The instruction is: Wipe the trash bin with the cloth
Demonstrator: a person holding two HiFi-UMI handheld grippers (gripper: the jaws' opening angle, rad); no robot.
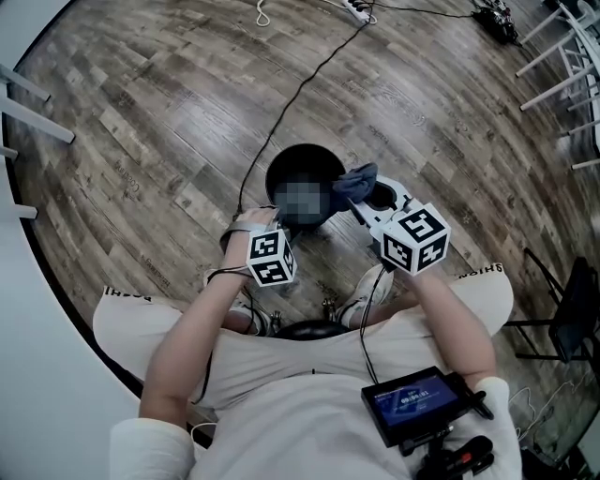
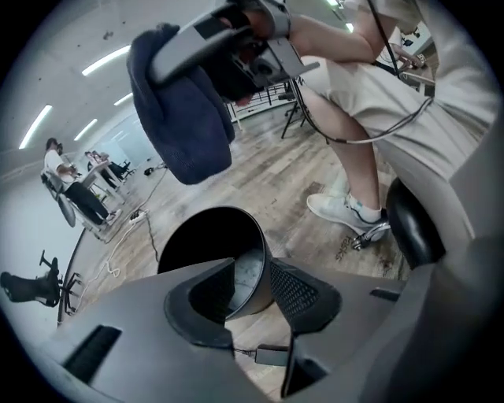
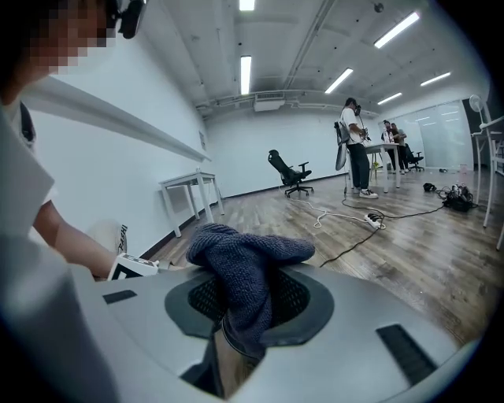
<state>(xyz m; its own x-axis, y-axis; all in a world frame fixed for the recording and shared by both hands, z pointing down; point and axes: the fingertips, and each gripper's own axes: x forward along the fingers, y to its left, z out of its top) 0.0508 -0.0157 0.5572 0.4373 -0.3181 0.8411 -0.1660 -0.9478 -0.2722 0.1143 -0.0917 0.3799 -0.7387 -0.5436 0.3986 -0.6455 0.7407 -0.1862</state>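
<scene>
The black trash bin (image 1: 300,157) stands on the wooden floor in front of the person's feet. In the left gripper view its round mouth (image 2: 206,236) faces up. My left gripper (image 2: 252,293) sits astride the near rim, one pad inside and one outside. The jaws are open, with a gap showing on the inner side. In the head view the left gripper (image 1: 265,225) is at the bin's near left edge. My right gripper (image 1: 368,192) is shut on a dark blue cloth (image 1: 356,180) just right of the bin. The cloth (image 3: 244,260) bulges between the pads and hangs above the bin (image 2: 189,118).
A black cable (image 1: 309,84) runs over the floor to a power strip (image 1: 359,9). White table legs (image 1: 28,103) stand at the left, a dark chair frame (image 1: 567,309) at the right. The person's shoe (image 1: 370,286) is close behind the bin. People (image 3: 354,146) stand far off.
</scene>
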